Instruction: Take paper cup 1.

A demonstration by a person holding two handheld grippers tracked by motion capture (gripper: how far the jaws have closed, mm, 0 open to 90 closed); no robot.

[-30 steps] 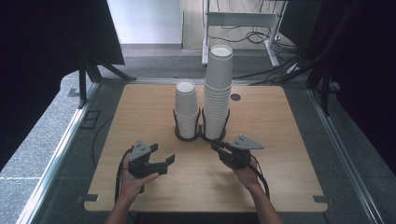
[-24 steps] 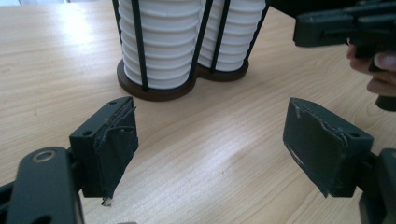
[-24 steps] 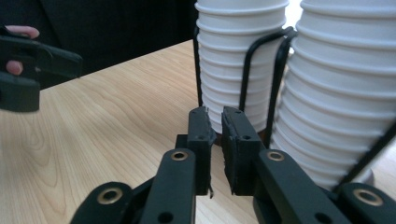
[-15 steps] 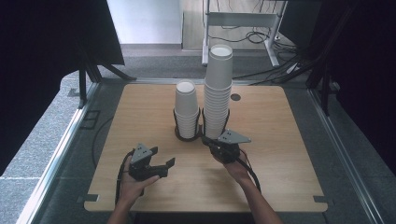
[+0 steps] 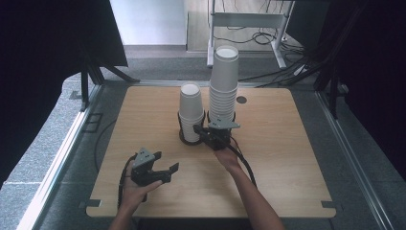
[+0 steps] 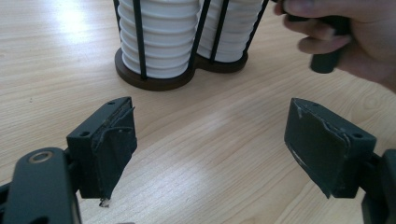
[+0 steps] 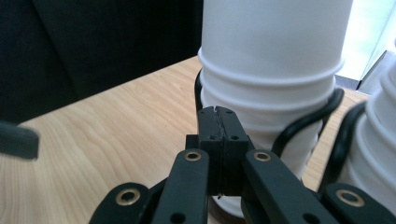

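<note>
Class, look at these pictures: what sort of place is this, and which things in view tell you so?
Probably a lab or recording workspace, not a home or café. A bare wooden table stands on grey carpet between dark screens, loose cables lie on the floor behind it, and cup stacks sit in a wire rack.

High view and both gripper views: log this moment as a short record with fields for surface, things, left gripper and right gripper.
surface: light wooden table
things: shorter stack of white paper cups and taller stack of white paper cups, upright in a black wire double holder
left gripper: jaws open, nothing between them, over bare table near the front edge
right gripper: jaws shut, empty, tips at the shorter stack's base
</note>
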